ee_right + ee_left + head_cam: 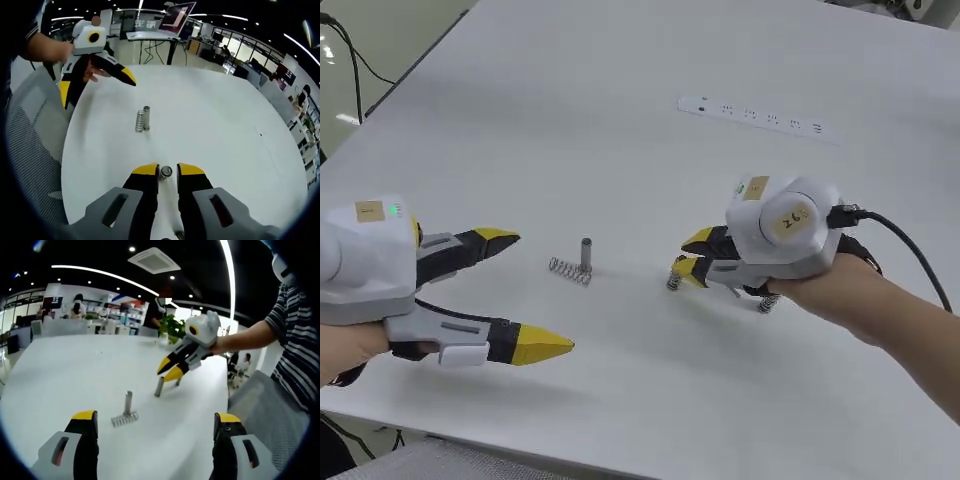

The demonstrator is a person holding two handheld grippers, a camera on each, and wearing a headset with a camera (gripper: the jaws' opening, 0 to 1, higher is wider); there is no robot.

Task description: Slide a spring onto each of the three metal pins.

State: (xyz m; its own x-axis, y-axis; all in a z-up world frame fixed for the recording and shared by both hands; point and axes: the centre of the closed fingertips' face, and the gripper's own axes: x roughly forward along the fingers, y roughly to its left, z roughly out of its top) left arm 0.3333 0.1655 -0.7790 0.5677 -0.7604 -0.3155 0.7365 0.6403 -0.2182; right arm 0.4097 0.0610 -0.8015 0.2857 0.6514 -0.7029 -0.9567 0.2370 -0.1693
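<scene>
Fingers of the left hand [345, 350] wrapped the white grip low at the worktop's [620, 120] 8 o'clock edge, forearm coming in from the person's side. It held the left tongs [538, 291] level, pointing toward 3 o'clock. Those tongs stood wide, one yellow tip high and one low, with nothing between them.

At their 3 o'clock, well apart, a bare metal pin [586, 252] stood upright near the middle of the worktop. A loose spring [570, 270] lay flat just beside the pin's foot, at its 7 o'clock.

Further toward 3 o'clock stood an upright coiled piece [673, 280], seemingly a spring on a second pin. The right tongs [692, 254] pointed toward 9 o'clock and dipped down at it. They were drawn narrow, and in the right gripper view their yellow tips sat close on either side of the piece's round top. Whether they actually clamped it could not be told.

The right hand [830, 285] gripped from behind, wrist bent, forearm running off toward 4 o'clock. Another small coil [767, 301] showed beneath that gripper's body. A black cable [910, 255] trailed from the gripper's back. At the worktop's 1 o'clock, far from everything else, lay a white power strip [755, 115].
</scene>
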